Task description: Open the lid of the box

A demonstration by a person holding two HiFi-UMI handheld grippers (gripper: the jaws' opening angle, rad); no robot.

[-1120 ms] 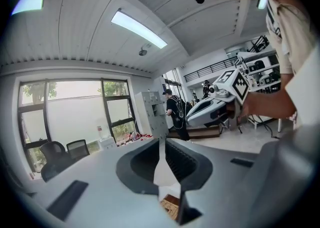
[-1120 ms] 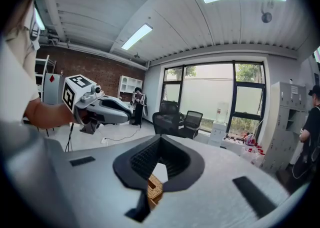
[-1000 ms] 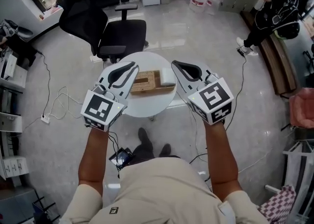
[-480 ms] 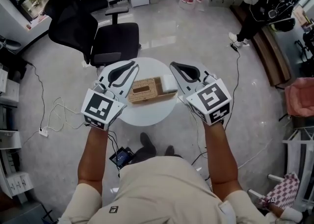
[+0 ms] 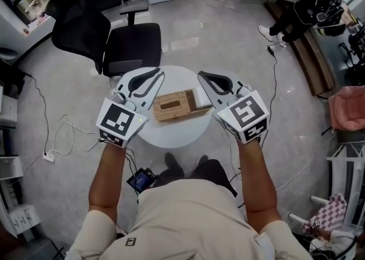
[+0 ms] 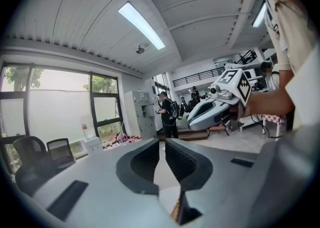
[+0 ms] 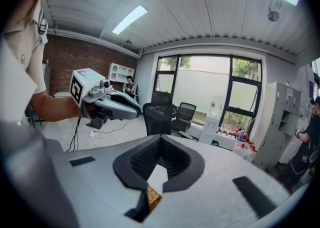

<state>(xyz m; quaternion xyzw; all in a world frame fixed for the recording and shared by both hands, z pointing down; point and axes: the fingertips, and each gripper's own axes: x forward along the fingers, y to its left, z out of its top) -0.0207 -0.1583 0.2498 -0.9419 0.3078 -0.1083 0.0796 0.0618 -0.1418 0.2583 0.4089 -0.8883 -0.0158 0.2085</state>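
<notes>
Here's the woven box (image 5: pixel 171 106), lying flat at the middle of the round white tabletop (image 5: pixel 171 133). Its slotted lid looks to be on, so the opening hasn't begun. A white piece (image 5: pixel 202 99) sits at its 3 o'clock end, and I can't tell whether it belongs to the box.

Now the dangers. Both tools are closed tight with nothing in them. The left tool (image 5: pixel 149 77) shows only a hairline gap with floor behind it. The right tool (image 5: pixel 208 78) has its pads together, with a sliver of white and of weave showing below them. They'd need to open before any grab; go in shut and they'd likely just shove. That box looks light, so a push from one side with nothing bracing the other could send it skating across the smooth top, perhaps over the rim at 6 o'clock. Pinch the weave too hard and it may flex or slip out. Lift the lid unbraced and the whole box might come up with it.

On to the pose. The left tool hangs at the box's 9 o'clock and the right at its 3 o'clock. Both are held roughly level and above it, noses aimed toward 12 o'clock, neither touching. Bare forearms (image 5: pixel 108 179) run back toward 6 o'clock, elbows bent, marker cubes facing up.
</notes>
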